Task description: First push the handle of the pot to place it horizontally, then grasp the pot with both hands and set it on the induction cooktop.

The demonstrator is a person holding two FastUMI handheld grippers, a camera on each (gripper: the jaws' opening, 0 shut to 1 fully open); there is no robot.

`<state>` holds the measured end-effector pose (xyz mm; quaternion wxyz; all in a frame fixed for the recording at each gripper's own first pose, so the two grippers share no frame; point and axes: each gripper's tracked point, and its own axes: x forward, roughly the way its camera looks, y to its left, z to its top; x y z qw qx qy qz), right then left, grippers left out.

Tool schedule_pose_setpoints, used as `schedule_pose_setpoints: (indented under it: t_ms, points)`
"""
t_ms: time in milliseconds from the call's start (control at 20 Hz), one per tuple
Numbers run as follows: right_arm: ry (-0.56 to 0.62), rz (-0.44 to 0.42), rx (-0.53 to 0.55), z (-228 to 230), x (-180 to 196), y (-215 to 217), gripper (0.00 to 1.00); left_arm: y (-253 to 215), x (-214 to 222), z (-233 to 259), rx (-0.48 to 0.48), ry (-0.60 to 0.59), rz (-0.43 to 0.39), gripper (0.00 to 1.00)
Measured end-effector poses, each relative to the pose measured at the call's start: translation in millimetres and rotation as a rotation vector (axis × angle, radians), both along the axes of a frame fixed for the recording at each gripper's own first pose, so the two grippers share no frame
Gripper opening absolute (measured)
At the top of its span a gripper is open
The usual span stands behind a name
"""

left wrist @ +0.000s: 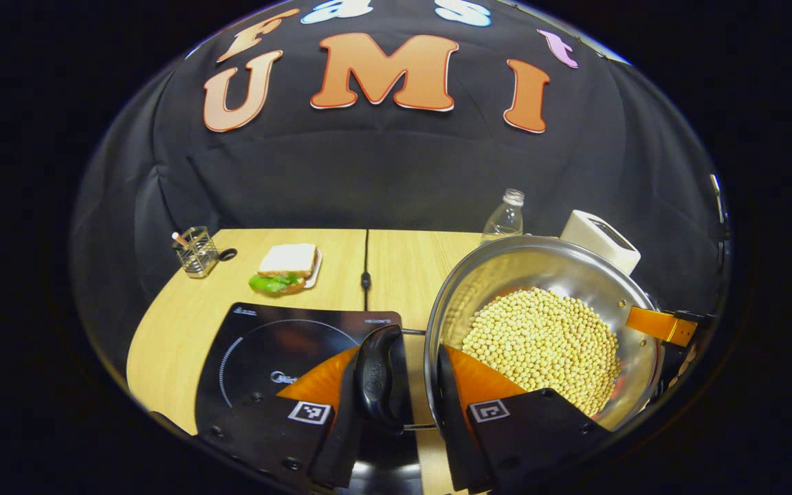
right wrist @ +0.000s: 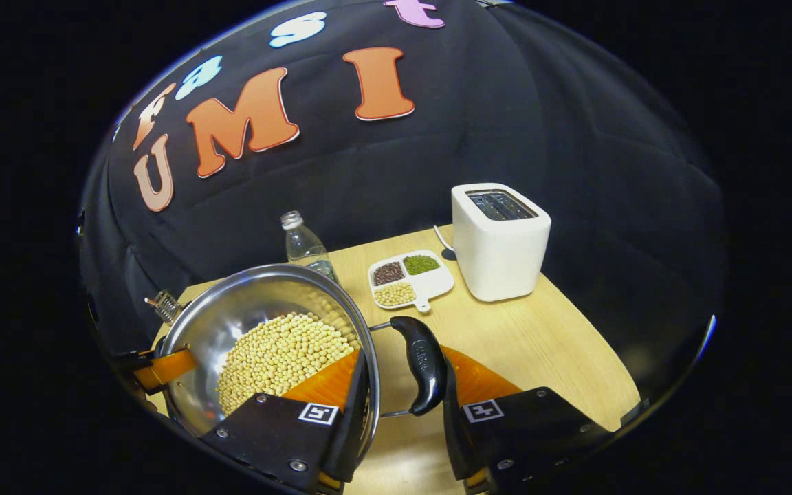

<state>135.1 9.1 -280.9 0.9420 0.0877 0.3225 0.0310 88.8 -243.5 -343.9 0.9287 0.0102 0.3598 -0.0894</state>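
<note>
The pot (left wrist: 547, 323), filled with pale beans (left wrist: 540, 347), is held over the wooden table (left wrist: 183, 323), just right of the induction cooktop (left wrist: 279, 354). The left gripper (left wrist: 406, 385) is clamped across its near side handle (left wrist: 379, 378) and rim; the right gripper (right wrist: 403, 385) is likewise clamped on the opposite handle (right wrist: 420, 364). Beyond lie a sandwich (left wrist: 287, 268), bottle (right wrist: 303, 244), toaster (right wrist: 499, 237) and divided dish (right wrist: 410, 278).

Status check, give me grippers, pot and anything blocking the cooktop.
Left gripper and right gripper each straddle a pot handle and rim. Pot, full of beans, off the cooktop. Cooktop surface bare.
</note>
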Motion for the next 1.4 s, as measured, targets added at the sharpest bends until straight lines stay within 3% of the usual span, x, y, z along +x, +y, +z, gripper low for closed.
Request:
schedule_pose_setpoints:
  t_ms: [50,100,450,500,550,650,750,850,900,1000,1100,1150,1200,1400]
  points:
    - [-0.006,0.006,0.001,6,-1,8,0.52,9,1,6,0.0,-0.005,0.006,0.59]
    - [-0.012,0.013,0.0,10,-1,17,0.52,18,1,10,-0.002,-0.009,0.014,0.55]
    - [-0.026,0.073,0.008,30,-8,85,0.52,93,0,30,-0.016,-0.015,0.086,0.55]
    - [-0.026,0.084,0.017,31,-10,94,0.52,104,0,33,-0.011,-0.022,0.095,0.59]
    - [-0.026,0.093,0.023,33,-11,104,0.52,115,1,34,-0.007,-0.027,0.104,0.55]
    - [-0.03,0.109,0.028,34,-13,122,0.47,135,-1,37,-0.001,-0.029,0.123,0.59]
    - [-0.025,0.125,0.033,35,-15,140,0.52,155,-3,40,0.009,-0.024,0.136,0.63]
    - [-0.022,0.14,0.04,34,-19,157,0.47,173,-2,41,0.017,-0.024,0.15,0.63]
    - [-0.021,0.146,0.046,33,-21,166,0.52,184,-2,40,0.021,-0.026,0.157,0.55]
    - [-0.018,0.16,0.05,30,-26,181,0.52,201,-4,39,0.023,-0.02,0.171,0.63]
    - [-0.012,0.169,0.051,25,-31,195,0.52,216,-7,33,0.027,-0.009,0.18,0.59]
    - [-0.008,0.174,0.052,21,-32,202,0.47,224,-9,32,0.03,-0.004,0.184,0.63]
    - [0.003,0.18,0.052,16,-35,209,0.52,229,-10,29,0.036,0.004,0.185,0.59]
    - [0.034,0.202,0.038,-1,-39,226,0.52,254,-11,9,0.042,0.031,0.195,0.55]
